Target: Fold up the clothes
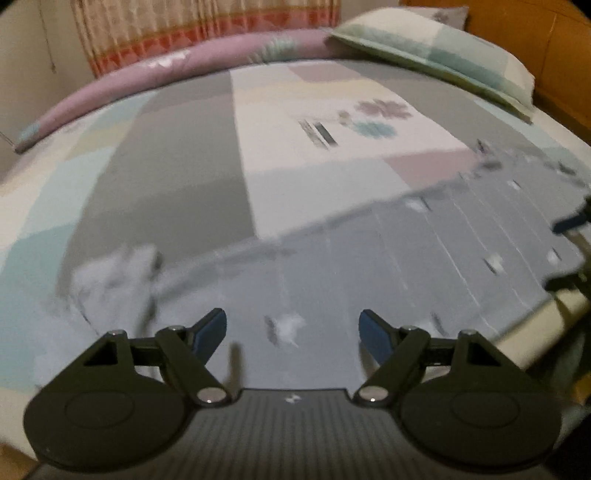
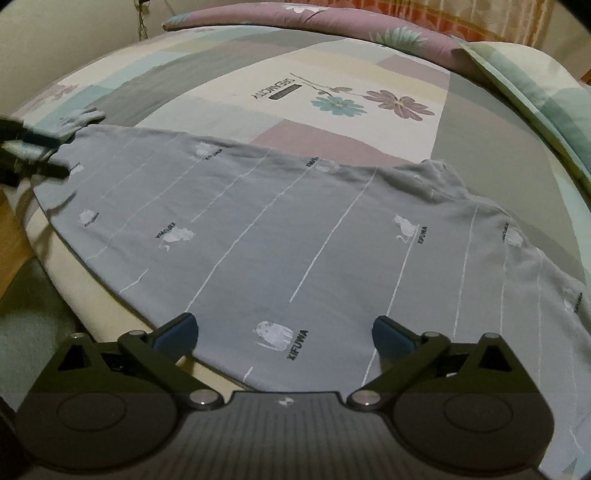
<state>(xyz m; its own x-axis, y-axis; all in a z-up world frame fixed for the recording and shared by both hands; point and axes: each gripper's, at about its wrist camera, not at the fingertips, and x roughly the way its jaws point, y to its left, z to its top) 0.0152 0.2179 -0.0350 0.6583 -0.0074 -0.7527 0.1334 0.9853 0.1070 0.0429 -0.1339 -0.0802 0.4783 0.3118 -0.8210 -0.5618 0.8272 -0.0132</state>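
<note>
1. The grey garment lies spread mostly flat on the bed, along the bed's near edge. It has thin white stripes, little white animal prints and the word "XIFUWA" dotted around.
2. The left hand-held gripper hangs over the garment with its blue-padded fingers wide apart and nothing between them. That whole view is smeared with motion blur, so the prints there are just white blobs.
3. The right hand-held gripper is also spread wide and empty, over the garment's near hem, right by a white print.
4. There's a crumpled lighter bit of fabric at the far-left end of the garment. It could be a sleeve or cuff, honestly can't tell. In the left wrist view it's only a pale smudge.
5. The garment's right end bunches up into folds, and the frame edge cuts it off in the right wrist view, so its outline there is unclear.
6. The bedsheet beyond the garment has pastel blocks and a flower print, with some mirrored lettering beside it that I can't fully read.
7. Further past the garment are a pillow, a rolled purple quilt, and a curtain behind, which is partly cropped.
</note>
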